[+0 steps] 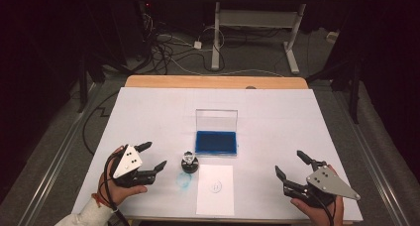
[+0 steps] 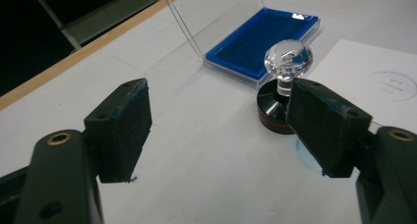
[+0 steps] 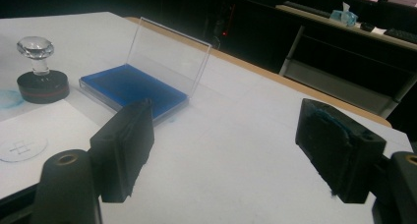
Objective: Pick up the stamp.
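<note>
A: Stamp stands upright on the white table, just ahead of the left gripper, not held. Crystal knob on top, black round base.

B: Jaws?

A: Left gripper spread, nothing between the pads. In the left gripper view the stamp sits beside the far jaw, apart from it. Right gripper also spread, empty, well apart near the table's right front.

B: Step?

A: Looks like the approach, before any grasp. Paper lies just beside the stamp and already bears a faint round mark, so I can't tell whether another print is coming or the work is done.

B: Next move?

A: My guess: left gripper shifts toward the knob, straddles the stem, closes. The knob is smooth and narrow, so the pads need to be centred or it may tip.

B: Around it?

A: Blue smear on the table between stamp and left hand. Farther back, the ink pad, lid standing open. Nothing blocks the reach; the lid only matters for a dip from behind.
</note>
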Demonstrator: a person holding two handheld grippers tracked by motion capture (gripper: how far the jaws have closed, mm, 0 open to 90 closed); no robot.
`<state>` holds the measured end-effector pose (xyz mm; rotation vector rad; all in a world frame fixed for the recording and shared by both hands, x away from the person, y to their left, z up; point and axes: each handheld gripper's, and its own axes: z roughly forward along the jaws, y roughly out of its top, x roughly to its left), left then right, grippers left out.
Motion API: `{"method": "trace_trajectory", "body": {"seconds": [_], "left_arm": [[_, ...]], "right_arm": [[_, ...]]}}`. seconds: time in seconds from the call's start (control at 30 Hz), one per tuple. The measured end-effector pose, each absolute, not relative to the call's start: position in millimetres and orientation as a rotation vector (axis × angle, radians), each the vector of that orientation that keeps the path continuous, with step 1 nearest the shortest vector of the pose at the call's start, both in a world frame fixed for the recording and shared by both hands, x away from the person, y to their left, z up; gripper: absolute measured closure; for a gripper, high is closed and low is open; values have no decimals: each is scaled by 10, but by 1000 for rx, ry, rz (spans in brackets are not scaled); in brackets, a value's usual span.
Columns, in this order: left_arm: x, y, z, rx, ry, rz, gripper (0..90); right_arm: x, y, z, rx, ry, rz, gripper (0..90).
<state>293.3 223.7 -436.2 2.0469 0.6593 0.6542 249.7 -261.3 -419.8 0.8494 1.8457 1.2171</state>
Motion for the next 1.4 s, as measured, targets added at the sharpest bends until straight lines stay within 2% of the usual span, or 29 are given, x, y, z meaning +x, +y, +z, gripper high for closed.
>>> {"method": "trace_trajectory", "body": {"seconds": [0.23,0.43,0.67,0.7,0.87,1.0,1.4], "left_arm": [[2925,2239,-4364,2069,664,641,251],[2958,2250,-4331,2109,713,550,257],[3037,2173,-4119,2203,748,498,245],[3078,2163,-4032,2262,739,473,244],[3125,2136,-3904,2303,728,440,242],[3174,1996,-3869,2361,687,442,230],[3469,1419,-4043,2561,575,331,243]], "right_arm": [[2502,-2592,-4203,842,1855,1198,230],[2534,-2557,-4230,834,1883,1187,231],[2565,-2552,-4258,847,1904,1174,233],[2566,-2547,-4264,854,1907,1172,233],[2570,-2534,-4281,847,1911,1154,240],[2569,-2533,-4284,851,1905,1149,242],[2584,-2526,-4324,873,1910,1099,264]]}}
